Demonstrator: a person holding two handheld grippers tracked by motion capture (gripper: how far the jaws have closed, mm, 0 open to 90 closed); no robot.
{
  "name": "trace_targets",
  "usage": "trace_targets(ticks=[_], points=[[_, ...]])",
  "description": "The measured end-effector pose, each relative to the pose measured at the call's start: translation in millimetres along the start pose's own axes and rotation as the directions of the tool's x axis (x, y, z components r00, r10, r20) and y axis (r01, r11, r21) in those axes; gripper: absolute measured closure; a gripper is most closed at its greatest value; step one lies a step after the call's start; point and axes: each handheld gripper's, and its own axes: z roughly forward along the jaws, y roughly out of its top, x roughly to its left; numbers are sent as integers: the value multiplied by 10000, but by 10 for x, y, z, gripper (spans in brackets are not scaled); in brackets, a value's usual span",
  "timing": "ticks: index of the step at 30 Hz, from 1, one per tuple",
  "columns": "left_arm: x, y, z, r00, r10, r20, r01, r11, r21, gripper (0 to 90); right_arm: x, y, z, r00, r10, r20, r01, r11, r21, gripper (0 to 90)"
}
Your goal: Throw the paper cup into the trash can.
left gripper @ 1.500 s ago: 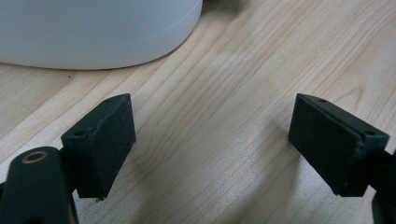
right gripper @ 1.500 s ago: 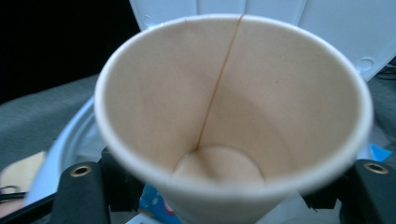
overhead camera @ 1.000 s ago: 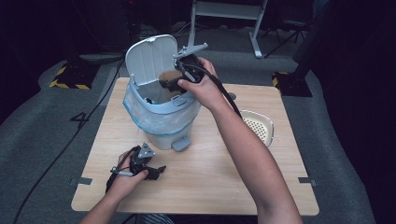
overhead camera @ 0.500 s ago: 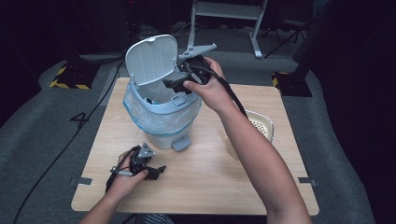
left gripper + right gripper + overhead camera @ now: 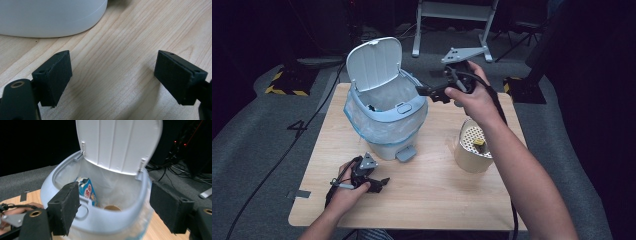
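A pale blue pedal bin (image 5: 384, 130) lined with a clear bag stands on the wooden table (image 5: 437, 200), its white lid (image 5: 374, 62) raised. My right gripper (image 5: 426, 92) hangs in the air just right of the bin's rim, open. Its jaws have just been closing a little, with nothing between them. In the right gripper view (image 5: 116, 203) it faces the bin's mouth (image 5: 112, 221). Inside lie a blue printed carton (image 5: 88, 191) and a round brown thing (image 5: 111, 208). My left gripper (image 5: 381, 183) rests open on the table in front of the bin, and nothing lies between its pads (image 5: 57, 75).
A beige cup (image 5: 469, 161) with a perforated insert and a small yellow bit stands right of the bin, under my right forearm. The bin's pedal (image 5: 406, 154) sticks out toward the left gripper. The white base of the bin (image 5: 50, 17) rises just beyond the left jaws.
My right gripper has drawn back to the right and a little up, away from the bin's mouth. The brown thing seen at its jaws earlier now lies in the bin. The left hand stayed put.
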Motion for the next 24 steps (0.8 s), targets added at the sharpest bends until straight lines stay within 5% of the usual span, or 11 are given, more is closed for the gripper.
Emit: trace_targets(ticks=[12,24], points=[[2,5,6,10000,-23,-5,23,10000,-6,146,-164,-390,-757,9986,222,484,-218,9997,-90,252],[15,27,23,10000,8,-58,-8,10000,2,147,-281,-861,-1261,9926,704,994,-695,9975,-128,263]])
